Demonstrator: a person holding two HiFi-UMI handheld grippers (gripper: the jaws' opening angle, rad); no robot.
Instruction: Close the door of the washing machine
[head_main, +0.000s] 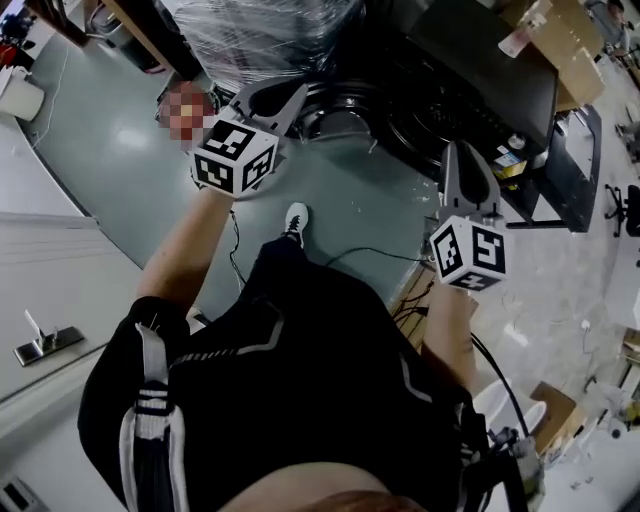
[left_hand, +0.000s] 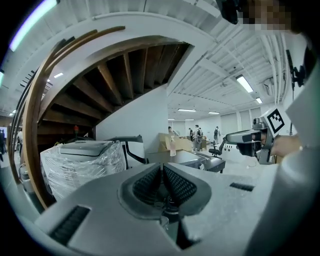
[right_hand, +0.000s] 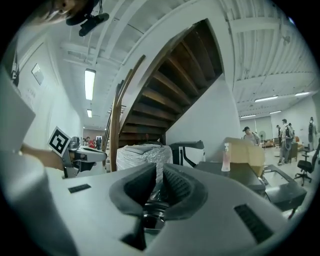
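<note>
At left, fingers (left_hand: 180, 186) together; right fingers (right_hand: 181, 189) ajar.

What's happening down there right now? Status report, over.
Left gripper shut, empty; right gripper slightly open, empty. Washing machine door looks open, untouched, just ahead. Black cable on floor near the shoe.

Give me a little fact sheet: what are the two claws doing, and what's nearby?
left claw: shut, empty
right claw: slightly open, empty
washing machine: dark, ahead of both claws, neither touching it
plastic-wrapped bundle: beside the machine
shoe: on the floor, between the two claws in the head view
</note>
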